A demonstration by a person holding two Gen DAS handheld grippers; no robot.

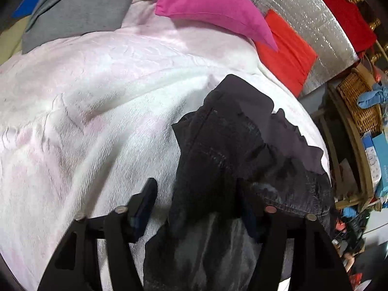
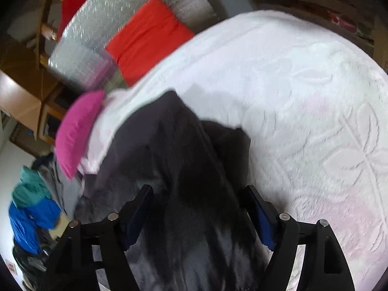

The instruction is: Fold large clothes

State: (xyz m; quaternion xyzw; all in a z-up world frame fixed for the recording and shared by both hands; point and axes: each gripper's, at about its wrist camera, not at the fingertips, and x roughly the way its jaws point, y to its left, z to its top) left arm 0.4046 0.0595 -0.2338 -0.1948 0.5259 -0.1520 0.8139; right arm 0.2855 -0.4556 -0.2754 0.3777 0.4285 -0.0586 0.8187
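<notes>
A dark, faded denim garment [image 1: 230,133] lies crumpled on a white and pale pink textured bedspread [image 1: 84,97]. In the left wrist view my left gripper [image 1: 196,203] hangs over its near end. The cloth runs between the fingers, and bedspread shows between the left pad [image 1: 145,201] and the cloth. In the right wrist view the same garment [image 2: 184,145] stretches away from my right gripper [image 2: 198,213]. Its fingers stand wide on either side of the fabric, with the right pad [image 2: 259,218] clear of it over the bedspread [image 2: 303,97].
A pink pillow [image 1: 208,0] and an orange-red cushion [image 1: 286,51] lie at the head of the bed against a silver quilted panel [image 1: 315,12]. A grey garment [image 1: 77,7] lies at the far left. A wicker basket [image 1: 359,101] stands beside the bed. Blue and teal clothes [image 2: 31,206] are piled nearby.
</notes>
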